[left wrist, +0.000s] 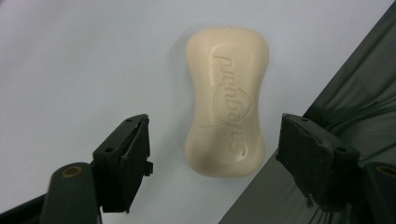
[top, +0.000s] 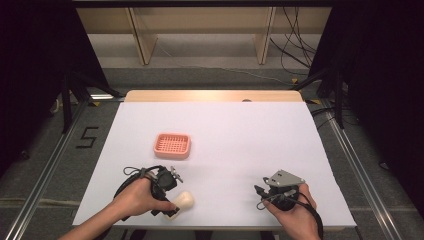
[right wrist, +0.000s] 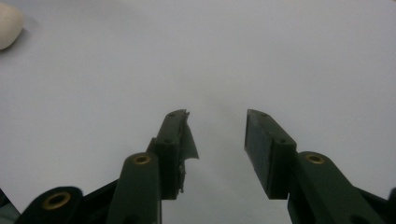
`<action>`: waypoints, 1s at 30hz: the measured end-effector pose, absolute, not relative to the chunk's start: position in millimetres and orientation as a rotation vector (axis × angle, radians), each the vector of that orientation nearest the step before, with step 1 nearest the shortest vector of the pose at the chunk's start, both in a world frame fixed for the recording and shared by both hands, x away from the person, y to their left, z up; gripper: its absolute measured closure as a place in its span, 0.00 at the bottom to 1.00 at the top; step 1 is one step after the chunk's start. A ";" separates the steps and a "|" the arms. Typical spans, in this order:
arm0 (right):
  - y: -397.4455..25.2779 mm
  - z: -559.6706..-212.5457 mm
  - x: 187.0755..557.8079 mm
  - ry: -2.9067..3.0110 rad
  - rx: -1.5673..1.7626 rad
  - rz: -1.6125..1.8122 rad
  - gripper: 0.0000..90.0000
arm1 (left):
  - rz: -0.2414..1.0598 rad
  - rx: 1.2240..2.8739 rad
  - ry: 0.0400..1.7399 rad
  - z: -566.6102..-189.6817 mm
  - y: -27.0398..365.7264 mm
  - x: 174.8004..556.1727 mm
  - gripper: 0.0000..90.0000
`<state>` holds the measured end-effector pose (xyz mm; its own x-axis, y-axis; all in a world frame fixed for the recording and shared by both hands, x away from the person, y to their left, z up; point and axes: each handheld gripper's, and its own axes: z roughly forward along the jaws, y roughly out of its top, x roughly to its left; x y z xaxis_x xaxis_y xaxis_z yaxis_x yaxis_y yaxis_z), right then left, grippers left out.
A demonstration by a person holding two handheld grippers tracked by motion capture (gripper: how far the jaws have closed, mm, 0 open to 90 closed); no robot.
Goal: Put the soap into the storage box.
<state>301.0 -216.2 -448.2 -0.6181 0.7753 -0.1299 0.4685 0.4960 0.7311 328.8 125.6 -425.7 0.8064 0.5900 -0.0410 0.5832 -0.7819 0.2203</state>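
- Left gripper (left wrist: 212,140) is seen closest, in the left gripper view: jaws spread wide, one on each side of the soap bar (left wrist: 227,100), neither pad touching it yet.
- Soap is lying flat on the white table cover (left wrist: 70,56), long axis running between the jaws, so a close across the narrow waist is set up. Judged: pre-grasp for a pick.
- The bar sits right at the near table edge; dark floor is visible past the cover's edge in the left gripper view. A nudge toward that edge could push it off.
- Embossed lettering on the soap is seen upside down; it appears to read "Safeguard" with a shield outline, not fully crisp.
- In the high view, the soap bar (top: 184,200) lies near the front left, just beside the left gripper (top: 170,197).
- Pink slatted soap dish (top: 172,145) is placed farther back, well apart; likely the drop target.
- Right gripper (right wrist: 217,126) is parked over bare cover, jaws apart, nothing held. A torn pad edge is visible on one jaw.
- A "5" is marked on the floor (top: 86,137) at left.
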 end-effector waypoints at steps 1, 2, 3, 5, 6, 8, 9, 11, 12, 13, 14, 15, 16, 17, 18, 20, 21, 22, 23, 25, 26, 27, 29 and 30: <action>-216.2 -448.3 301.1 2.299 1.027 0.927 0.66 | 0.056 2.787 0.904 -426.9 122.7 329.9 0.28; -216.2 -448.3 301.1 2.299 1.027 0.927 0.66 | 0.056 2.787 0.904 -426.9 122.7 329.9 0.28; -215.3 -448.5 301.0 2.298 1.035 0.935 0.66 | 0.064 2.795 0.907 -428.1 120.1 330.8 0.28; -215.5 -448.5 300.7 2.311 1.025 0.924 0.66 | 0.059 2.790 0.915 -429.7 117.7 330.7 0.28; -215.5 -448.7 301.1 2.312 1.016 0.925 0.66 | 0.061 2.795 0.908 -430.1 116.7 330.9 0.28; -215.4 -448.3 300.9 2.317 1.016 0.923 0.66 | 0.060 2.805 0.905 -431.3 114.8 330.8 0.28; -215.3 -448.5 300.9 2.308 1.016 0.928 0.66 | 0.060 2.805 0.905 -431.3 114.8 330.8 0.28; -214.7 -448.4 300.2 2.303 1.033 0.933 0.66 | 0.060 2.817 0.908 -434.2 113.1 331.8 0.28; -215.4 -448.1 300.9 2.304 1.018 0.930 0.66 | 0.060 2.817 0.908 -434.2 113.1 331.8 0.28; -215.4 -448.0 300.7 2.303 1.019 0.929 0.66 | 0.060 2.825 0.910 -435.8 112.5 333.1 0.28; -215.5 -448.0 300.6 2.302 1.018 0.929 0.66 | 0.064 2.821 0.917 -436.5 112.1 333.3 0.29; -215.5 -448.0 300.6 2.302 1.018 0.929 0.66 | 0.064 2.821 0.917 -436.5 112.1 333.3 0.29; -215.7 -447.8 300.4 2.299 1.018 0.929 0.66 | 0.064 2.829 0.914 -437.4 112.0 334.4 0.29; -215.7 -447.8 300.4 2.299 1.018 0.929 0.66 | 0.064 2.829 0.914 -437.4 112.0 334.4 0.30; -215.5 -447.6 300.0 2.297 1.029 0.932 0.66 | 0.058 2.840 0.911 -437.9 111.9 335.0 0.30; -215.6 -447.9 300.4 2.293 1.030 0.934 0.66 | 0.055 2.838 0.922 -439.9 111.5 335.4 0.31; -215.6 -447.9 300.4 2.293 1.030 0.934 0.66 | 0.053 2.842 0.920 -440.5 111.3 336.0 0.31; -215.3 -447.9 300.2 2.296 1.035 0.934 0.66 | 0.049 2.857 0.913 -441.1 110.8 337.1 0.31; -215.6 -448.1 300.4 2.302 1.021 0.927 0.66 | 0.045 2.845 0.931 -442.0 110.0 336.7 0.32; -215.4 -448.0 300.6 2.302 1.017 0.929 0.66 | 0.038 2.850 0.937 -442.6 108.9 337.7 0.32; -215.5 -447.8 300.6 2.308 1.016 0.926 0.66 | 0.036 2.864 0.921 -443.0 108.9 338.8 0.32; -215.4 -447.8 300.5 2.308 1.018 0.927 0.66 | 0.032 2.867 0.922 -443.5 108.3 339.0 0.32; -215.6 -447.9 300.5 2.310 1.013 0.924 0.66 | 0.036 2.872 0.912 -445.5 107.2 339.1 0.33; -215.3 -447.9 300.4 2.309 1.016 0.925 0.66 | 0.030 2.870 0.918 -446.3 106.5 338.7 0.33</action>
<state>300.4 -215.3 -447.9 -0.6270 0.7681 -0.1302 0.4656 0.5034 0.7279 338.7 106.5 -446.3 0.8149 0.5792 -0.0202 0.5767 -0.8069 0.1281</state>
